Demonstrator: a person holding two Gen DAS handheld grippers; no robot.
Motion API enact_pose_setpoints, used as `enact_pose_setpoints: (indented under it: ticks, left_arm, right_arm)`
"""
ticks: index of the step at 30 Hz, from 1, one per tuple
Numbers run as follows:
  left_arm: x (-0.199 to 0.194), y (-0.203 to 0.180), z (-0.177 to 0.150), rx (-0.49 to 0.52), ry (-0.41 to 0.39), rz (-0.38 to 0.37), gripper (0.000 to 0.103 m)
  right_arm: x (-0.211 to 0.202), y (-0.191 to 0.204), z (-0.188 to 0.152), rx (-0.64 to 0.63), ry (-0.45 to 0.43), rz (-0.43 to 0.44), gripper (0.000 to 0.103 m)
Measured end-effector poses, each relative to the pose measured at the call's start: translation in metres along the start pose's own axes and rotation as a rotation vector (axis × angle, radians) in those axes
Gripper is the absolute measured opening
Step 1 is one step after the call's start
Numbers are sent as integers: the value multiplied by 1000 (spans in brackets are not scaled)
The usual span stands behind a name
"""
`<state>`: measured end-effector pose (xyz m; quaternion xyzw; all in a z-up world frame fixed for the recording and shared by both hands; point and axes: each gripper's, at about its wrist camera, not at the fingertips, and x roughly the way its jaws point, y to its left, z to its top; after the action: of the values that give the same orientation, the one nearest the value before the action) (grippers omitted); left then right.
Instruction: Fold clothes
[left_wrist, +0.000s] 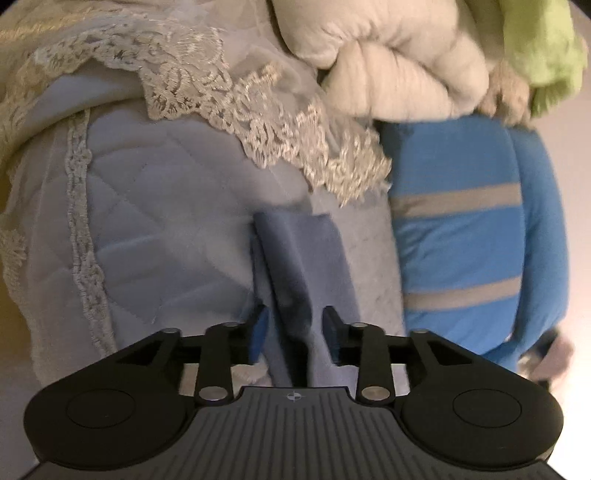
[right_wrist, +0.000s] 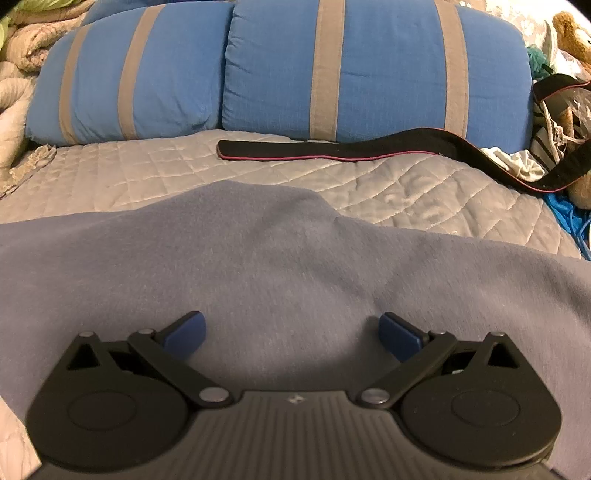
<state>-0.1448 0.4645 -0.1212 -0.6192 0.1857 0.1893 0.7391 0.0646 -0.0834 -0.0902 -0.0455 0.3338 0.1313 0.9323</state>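
Observation:
A grey-blue garment (right_wrist: 280, 258) lies spread on the quilted bed cover (right_wrist: 147, 166). My right gripper (right_wrist: 291, 334) is open just above the garment's near part, empty. In the left wrist view my left gripper (left_wrist: 295, 332) is shut on a bunched fold of the same grey-blue garment (left_wrist: 295, 258), which rises between the blue pads and hangs over the quilted bed cover (left_wrist: 166, 221).
Two blue pillows with grey stripes (right_wrist: 369, 66) lie at the head of the bed, one also in the left wrist view (left_wrist: 458, 229). A black strap with red edging (right_wrist: 369, 149) lies before them. Lace trim (left_wrist: 258, 122), a cream blanket (left_wrist: 388, 55) and clutter (right_wrist: 561, 110) sit at the sides.

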Motion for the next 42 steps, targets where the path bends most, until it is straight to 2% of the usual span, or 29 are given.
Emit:
enact_pose_setpoints:
  ticks: [2, 7, 13, 17, 20, 22, 23, 24, 25, 29, 34, 38, 42]
  left_arm:
    - [1, 3, -2, -21, -9, -23, 42]
    - [-10, 11, -11, -85, -17, -26, 44]
    - [-3, 25, -8, -168, -4, -81, 49]
    - [8, 19, -7, -155, -21, -102, 57]
    - [13, 7, -4, -79, -23, -78, 57]
    - [14, 2, -3, -40, -28, -51, 52]
    - [15, -1, -2, -20, -31, -37, 43]
    - [15, -4, -1, -1, -33, -24, 15]
    - [15, -6, 0, 20, -36, -10, 7]
    - [0, -31, 1, 162, -60, -51, 5]
    - [-31, -110, -17, 480, -84, -83, 5]
    - [-51, -184, -58, 723, -71, -151, 5]
    - [-58, -243, -121, 869, -21, -221, 5]
  right_arm:
    - [-1, 1, -1, -5, -2, -2, 103]
    - [-1, 1, -1, 1, -4, -4, 103]
    - [-4, 5, -7, 6, -38, -33, 103]
    - [-4, 6, -9, 1, -58, -42, 103]
    - [-5, 6, -11, 2, -71, -43, 103]
    - [-5, 7, -12, 1, -77, -45, 103]
    - [-6, 7, -12, 0, -80, -46, 103]
    - [-6, 7, -12, 0, -81, -46, 103]
    - [-6, 6, -12, 0, -82, -45, 103]
    - [-6, 6, -12, 1, -82, -43, 103]
    - [-6, 7, -11, 2, -78, -48, 103]
    - [-6, 7, -10, 1, -74, -47, 103]
    - [-6, 7, -11, 3, -75, -44, 103]
